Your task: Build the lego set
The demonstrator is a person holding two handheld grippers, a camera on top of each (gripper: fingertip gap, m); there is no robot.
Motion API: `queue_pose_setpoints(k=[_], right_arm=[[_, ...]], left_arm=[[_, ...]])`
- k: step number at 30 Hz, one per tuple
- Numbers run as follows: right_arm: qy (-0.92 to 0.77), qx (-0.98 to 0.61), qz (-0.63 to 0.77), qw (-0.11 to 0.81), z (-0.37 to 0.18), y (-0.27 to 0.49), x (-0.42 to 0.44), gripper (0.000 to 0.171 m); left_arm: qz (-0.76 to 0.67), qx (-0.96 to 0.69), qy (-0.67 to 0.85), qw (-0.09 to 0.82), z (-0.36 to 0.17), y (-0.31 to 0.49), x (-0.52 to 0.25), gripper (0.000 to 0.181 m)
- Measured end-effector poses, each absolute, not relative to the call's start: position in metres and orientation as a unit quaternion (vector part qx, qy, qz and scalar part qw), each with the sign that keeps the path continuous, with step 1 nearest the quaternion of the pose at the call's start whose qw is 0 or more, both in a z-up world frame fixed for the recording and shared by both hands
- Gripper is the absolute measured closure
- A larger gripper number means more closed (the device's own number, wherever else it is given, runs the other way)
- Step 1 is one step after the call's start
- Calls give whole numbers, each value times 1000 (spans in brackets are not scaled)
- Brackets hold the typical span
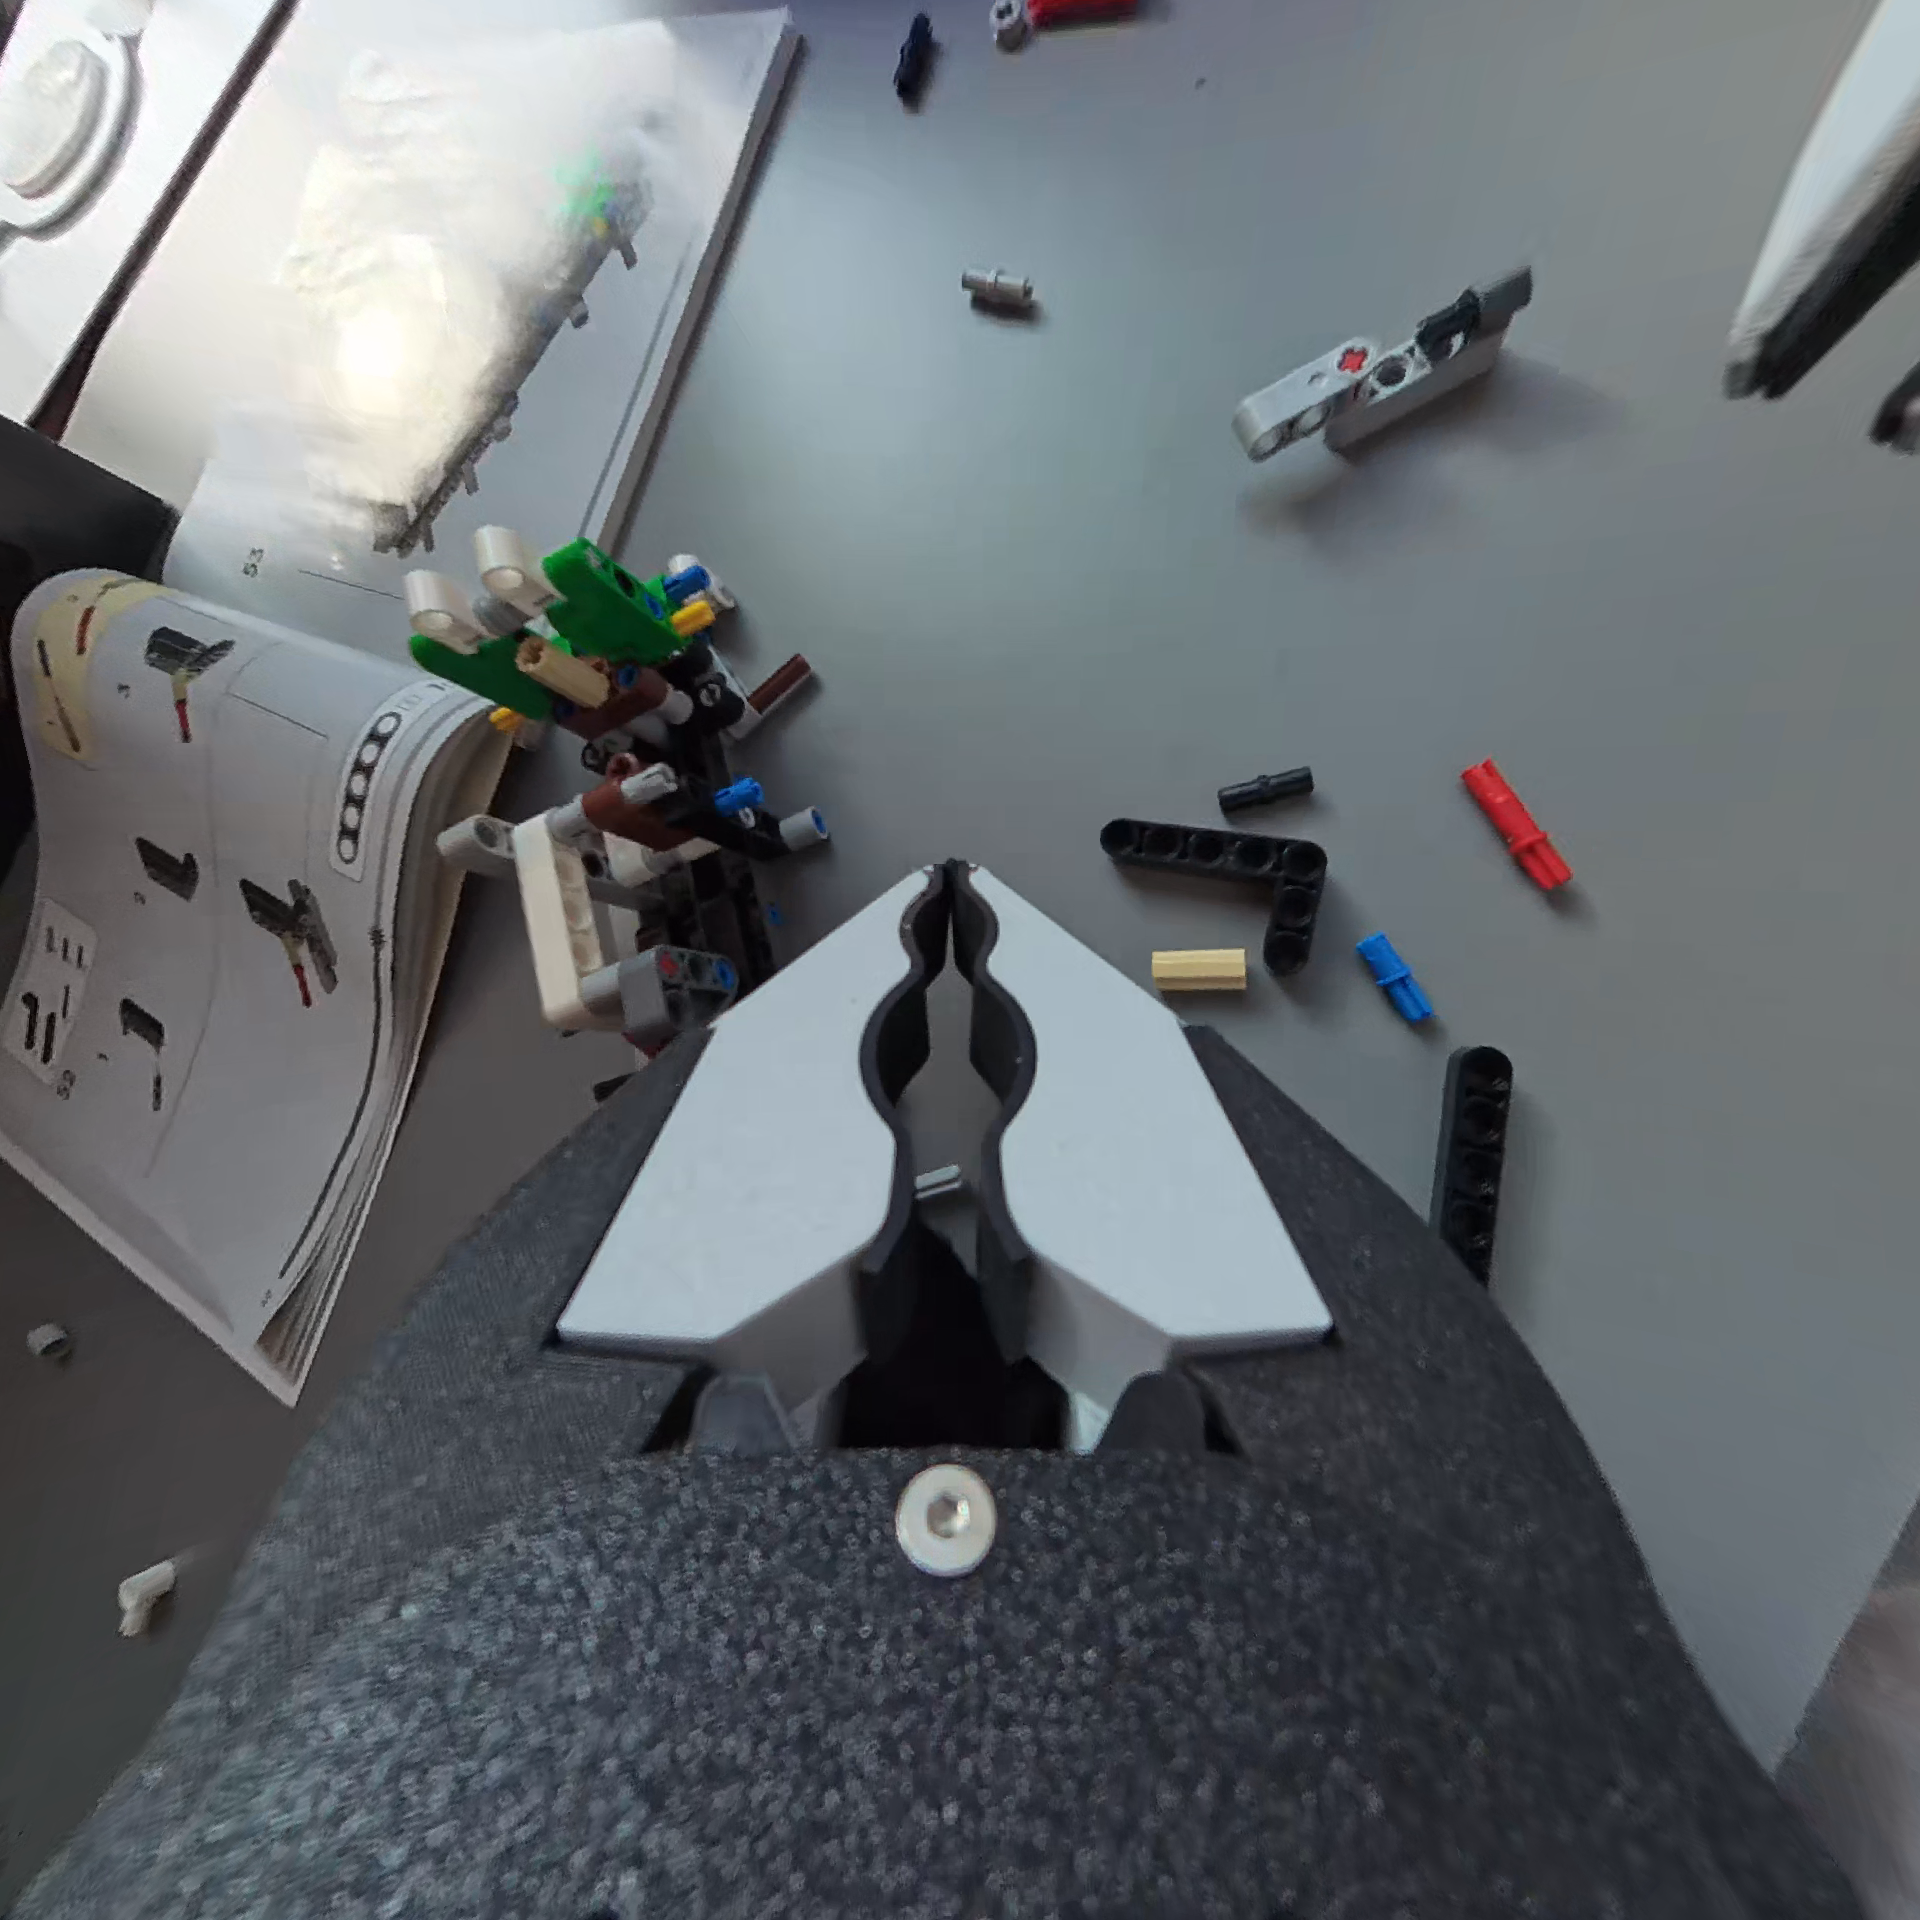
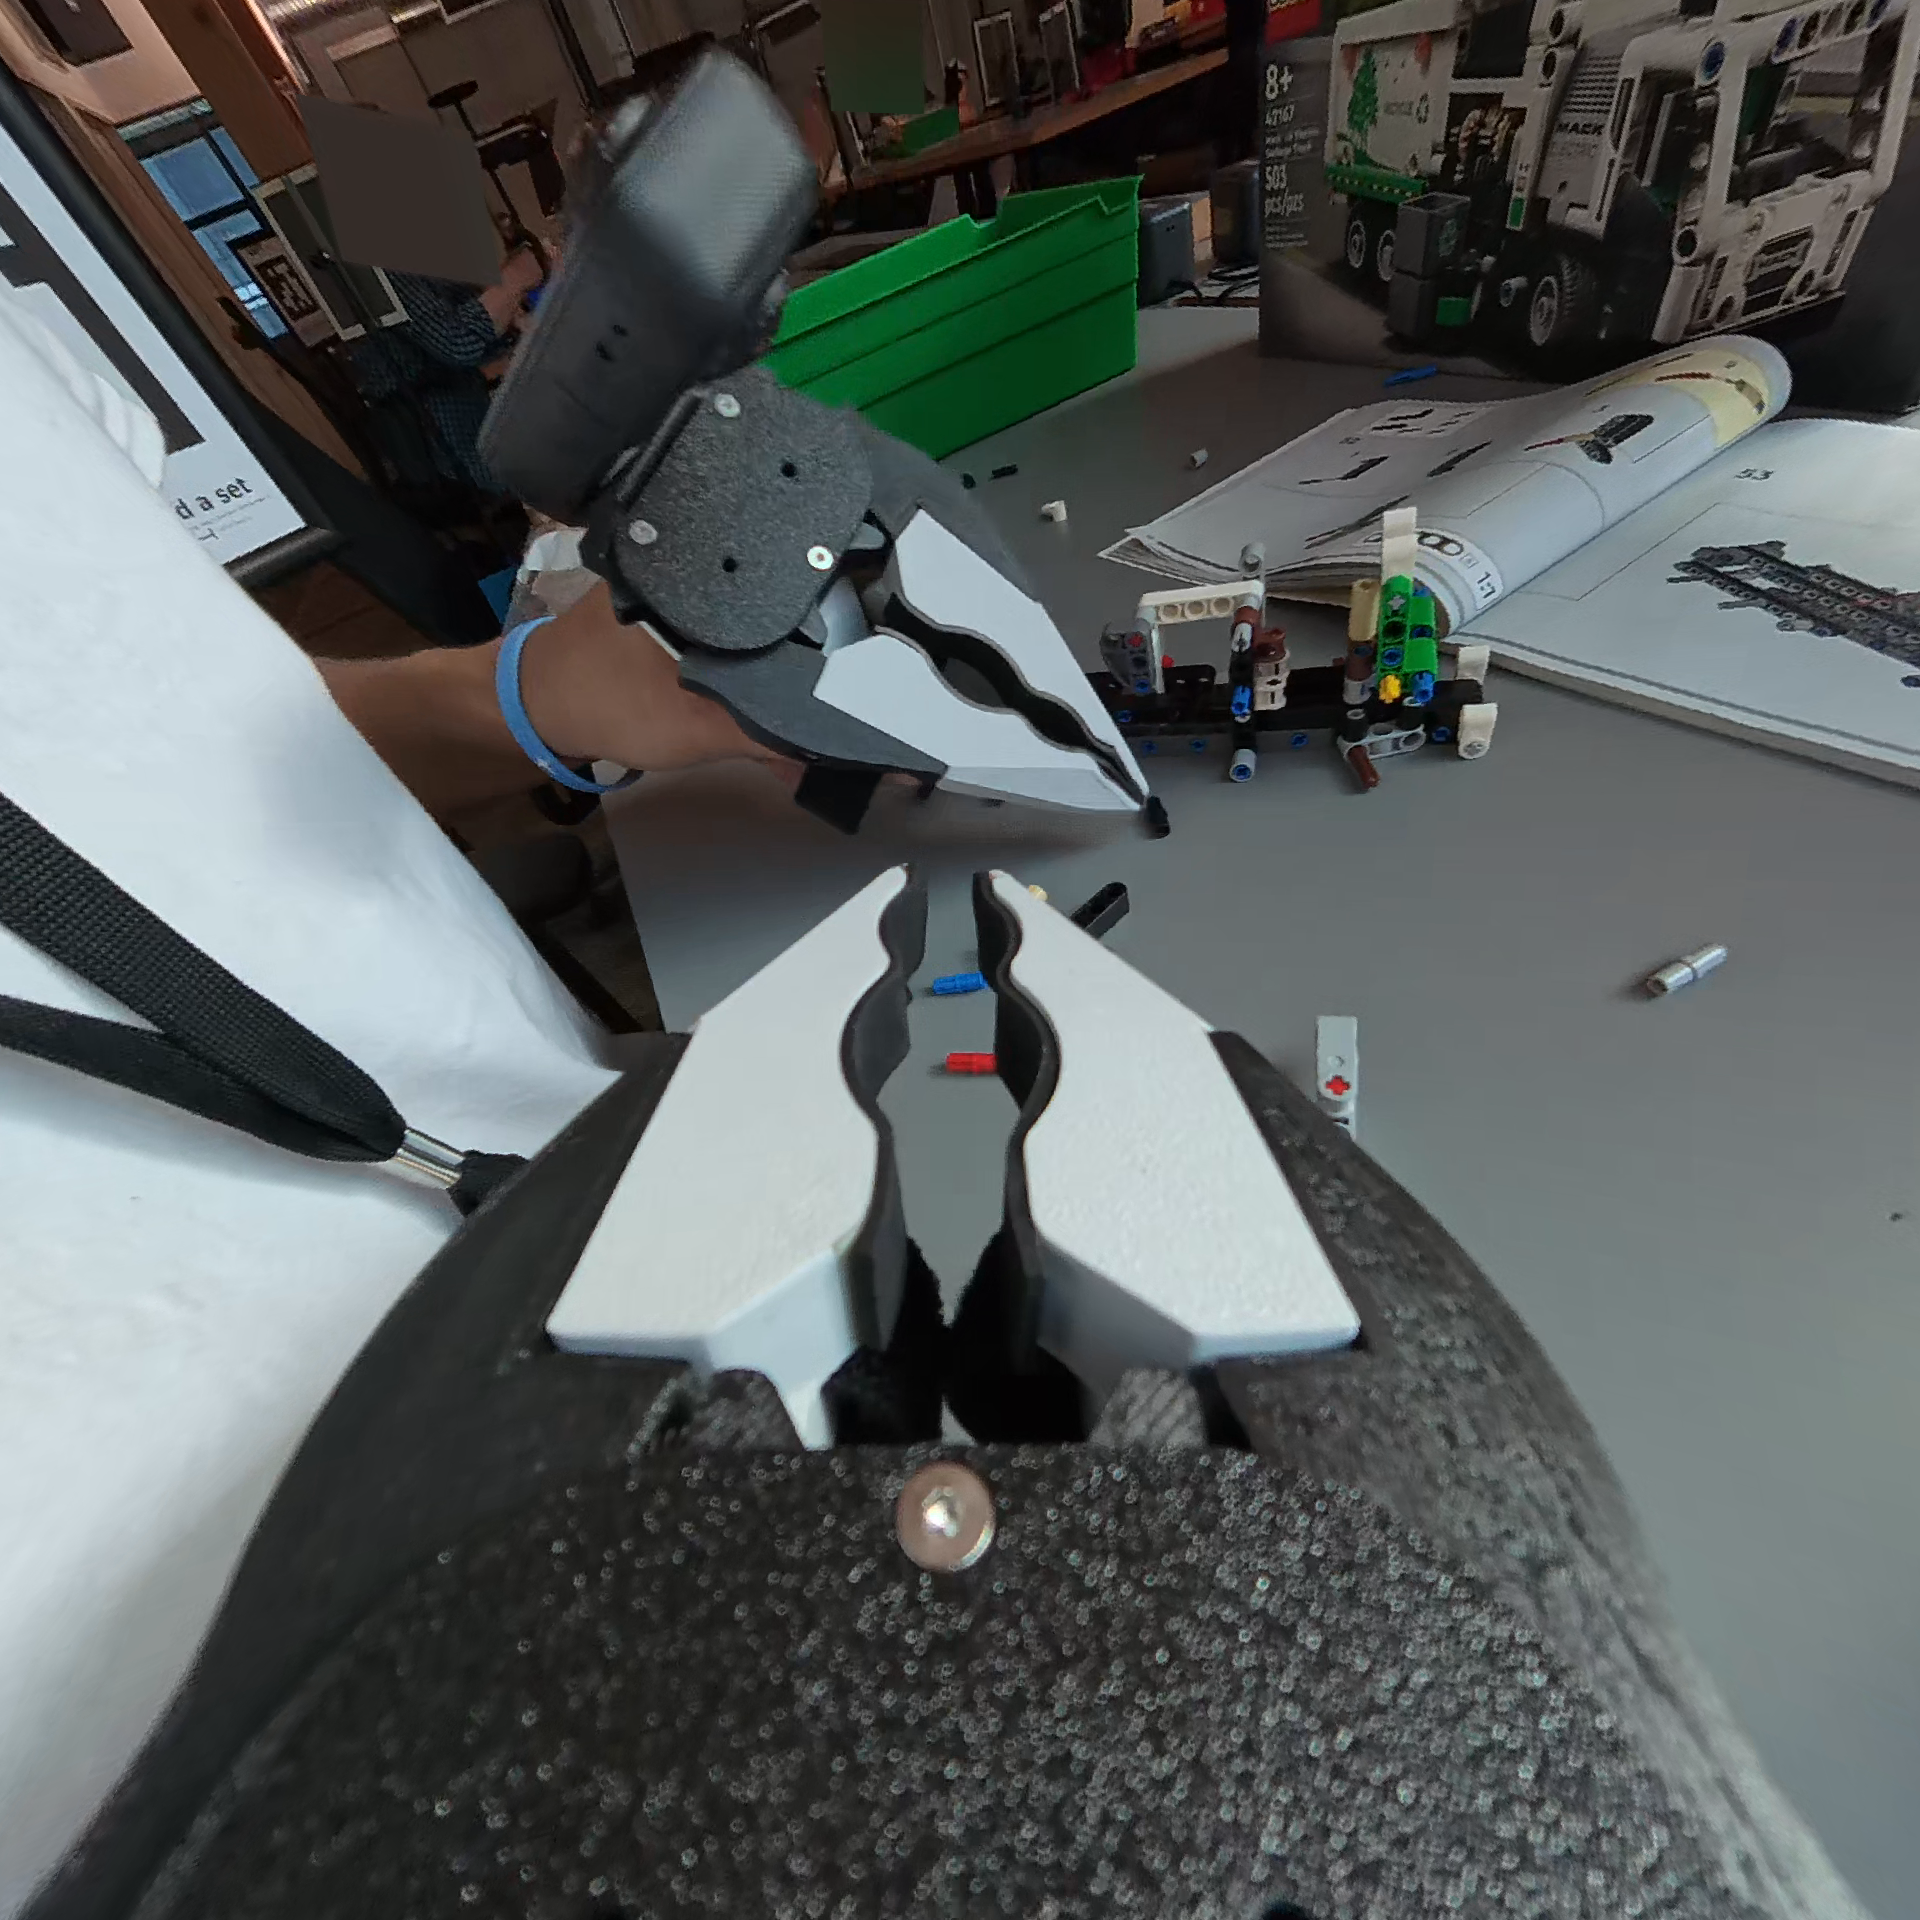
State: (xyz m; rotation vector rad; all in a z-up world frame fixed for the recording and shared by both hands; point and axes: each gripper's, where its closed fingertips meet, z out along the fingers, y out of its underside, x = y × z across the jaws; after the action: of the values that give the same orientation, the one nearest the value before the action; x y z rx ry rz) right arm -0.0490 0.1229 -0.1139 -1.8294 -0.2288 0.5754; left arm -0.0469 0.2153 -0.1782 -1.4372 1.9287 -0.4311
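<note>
Left wrist view: the left gripper (image 1: 951, 873) is hanging over the grey table (image 1: 1143, 520) with its tips pressed together; from this angle nothing is showing between them. Loose parts are lying just beyond: a black L-shaped beam (image 1: 1236, 868), a tan piece (image 1: 1198, 968), a blue pin (image 1: 1394, 977), a red pin (image 1: 1515, 826) and a short black pin (image 1: 1265, 790). The half-built model (image 1: 634, 790) is sitting to the left, touching the open instruction booklet (image 1: 218, 935). Risk, as I judge it: the pins are small and round, so a careless pinch is likely to be flicking one away across the table.

Right wrist view: the right gripper (image 2: 951, 883) is sitting slightly parted and empty, with the blue pin (image 2: 958, 983) and red pin (image 2: 968, 1061) visible on the table through the gap. The left gripper (image 2: 1138, 800) is showing a small black piece (image 2: 1155, 821) at its tips; it appears pinched, though I cannot tell for sure. Beyond it the model (image 2: 1309, 675) is standing as a long black beam carrying white, green, brown and blue parts. Risk: the model is looking top-heavy and unbraced, so pressing a pin in one-handed may be tipping or sliding it against the booklet.
</note>
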Motion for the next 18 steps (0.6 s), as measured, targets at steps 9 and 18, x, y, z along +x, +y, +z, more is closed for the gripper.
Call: queue_pose_setpoints(k=[9,18], right_arm=[[-106,-788,232,560,-110,130,-49,161],[-101,-774,262,568,-109,119,-56,163]], left_arm=[[-119,-487,799,332,-176,226,-51,165],[-106,-470,840,248,-188,220,-47,164]])
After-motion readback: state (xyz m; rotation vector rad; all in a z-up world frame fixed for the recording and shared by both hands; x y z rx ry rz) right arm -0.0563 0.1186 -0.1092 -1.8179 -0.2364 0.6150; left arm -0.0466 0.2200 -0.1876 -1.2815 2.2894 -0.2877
